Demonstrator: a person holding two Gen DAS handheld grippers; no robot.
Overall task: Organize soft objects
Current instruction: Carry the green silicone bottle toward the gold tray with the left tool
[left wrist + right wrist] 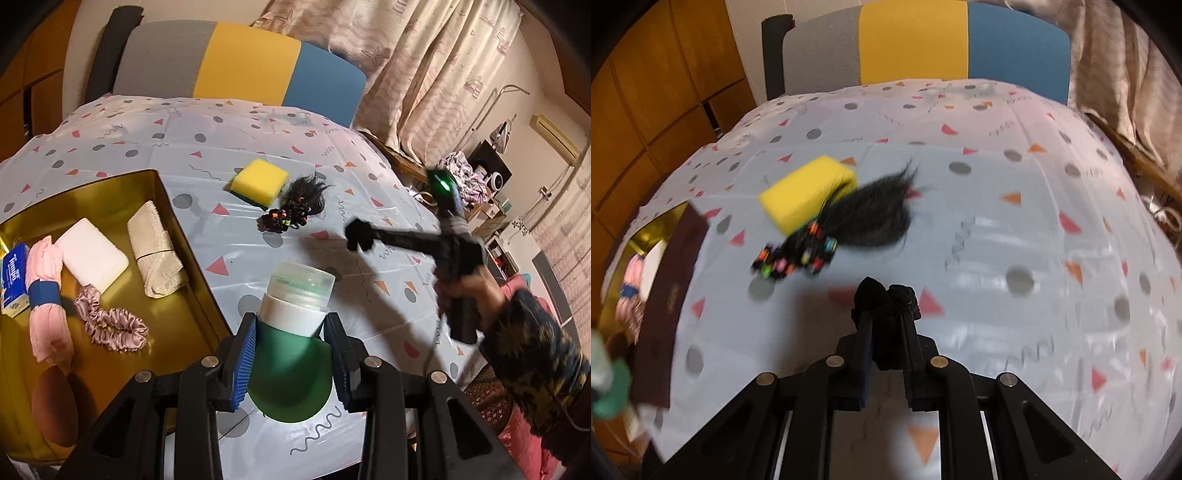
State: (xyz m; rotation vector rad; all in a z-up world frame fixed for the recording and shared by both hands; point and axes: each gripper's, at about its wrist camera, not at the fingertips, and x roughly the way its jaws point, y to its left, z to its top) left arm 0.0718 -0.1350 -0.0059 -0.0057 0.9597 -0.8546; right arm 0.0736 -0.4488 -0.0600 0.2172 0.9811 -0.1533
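My left gripper (291, 318) is shut on a green bottle (291, 362) with a white neck and a clear cap, held above the table beside the gold tray (110, 181). A hand carries my right gripper (369, 238) at the right, shut on a small black scrunchie (356, 232). In the right wrist view the right gripper (885, 314) holds that black scrunchie (903, 295) just above the cloth. A yellow sponge (259, 181) (807, 192) and a black hairpiece with coloured beads (303, 201) (864, 216) lie ahead of it.
The tray holds a tissue pack (14, 280), a pink cloth roll (46, 295), a white block (92, 254), a beige bandage roll (155, 247) and a pink scrunchie (110, 325). A grey, yellow and blue chair (243, 62) stands behind the patterned tablecloth (207, 140). Curtains (424, 74) hang at the right.
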